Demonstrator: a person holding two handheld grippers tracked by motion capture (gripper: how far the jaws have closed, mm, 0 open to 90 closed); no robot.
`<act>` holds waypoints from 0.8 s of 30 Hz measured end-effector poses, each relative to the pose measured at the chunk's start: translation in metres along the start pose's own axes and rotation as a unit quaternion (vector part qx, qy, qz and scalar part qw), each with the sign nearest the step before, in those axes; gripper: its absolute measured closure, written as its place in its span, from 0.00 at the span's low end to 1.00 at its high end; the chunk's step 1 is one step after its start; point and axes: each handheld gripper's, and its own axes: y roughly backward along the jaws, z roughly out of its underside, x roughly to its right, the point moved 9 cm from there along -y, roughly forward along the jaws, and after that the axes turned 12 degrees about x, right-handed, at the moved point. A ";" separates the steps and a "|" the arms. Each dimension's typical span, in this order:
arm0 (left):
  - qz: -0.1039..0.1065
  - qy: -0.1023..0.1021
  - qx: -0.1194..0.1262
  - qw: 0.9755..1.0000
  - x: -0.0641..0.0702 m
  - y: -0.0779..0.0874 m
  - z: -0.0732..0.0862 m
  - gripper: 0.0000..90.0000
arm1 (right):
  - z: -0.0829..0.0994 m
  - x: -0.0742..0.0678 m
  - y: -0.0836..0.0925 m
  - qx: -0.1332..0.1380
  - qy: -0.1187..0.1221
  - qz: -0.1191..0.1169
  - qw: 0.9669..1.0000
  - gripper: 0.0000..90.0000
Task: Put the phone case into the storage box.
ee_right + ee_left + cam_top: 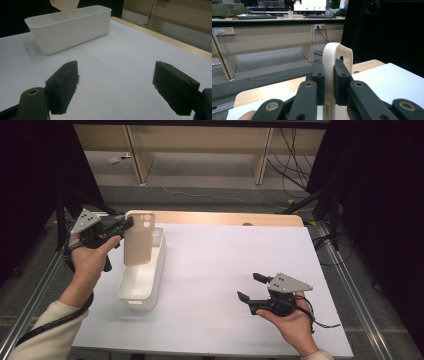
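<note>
A beige phone case (pixel 139 239) hangs upright over the far end of a long white bin (pixel 145 288), held by its upper edge. My left gripper (pixel 128 225) is shut on that edge; in the left gripper view the case (pixel 337 53) rises between the two black jaws of the left gripper (pixel 329 75). My right gripper (pixel 251 286) rests low over the white table near the front right, open and empty. In the right gripper view its fingers (pixel 63 86) stand wide apart, with the bin (pixel 72 27) and the case's lower corner (pixel 65 5) ahead.
The white tabletop (pixel 225 265) has a wooden strip (pixel 225 218) along its far edge. Metal rails (pixel 350 290) run along both sides. Desks and cables (pixel 295 170) stand on the floor beyond.
</note>
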 end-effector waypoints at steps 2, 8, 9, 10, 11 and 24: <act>0.000 -0.001 0.001 1.000 -0.001 -0.001 0.000 0.90 | 0.001 0.001 0.004 -0.018 0.002 0.006 1.000 0.24; -0.001 -0.003 0.001 1.000 -0.004 -0.003 0.001 0.90 | 0.000 0.001 0.003 -0.001 0.002 0.007 1.000 0.24; -0.002 -0.003 0.002 1.000 -0.005 -0.003 0.001 0.90 | 0.000 0.002 0.003 0.002 0.004 0.008 1.000 0.24; -0.002 -0.004 0.002 1.000 -0.005 -0.003 0.001 0.90 | 0.000 0.002 0.003 0.002 0.003 0.007 1.000 0.24; -0.001 -0.004 0.003 1.000 -0.006 -0.004 0.001 0.90 | 0.000 0.001 0.003 0.001 0.001 0.007 1.000 0.24; -0.004 -0.008 0.002 1.000 -0.008 -0.011 0.002 0.90 | 0.001 0.000 0.006 -0.003 -0.003 0.004 1.000 0.24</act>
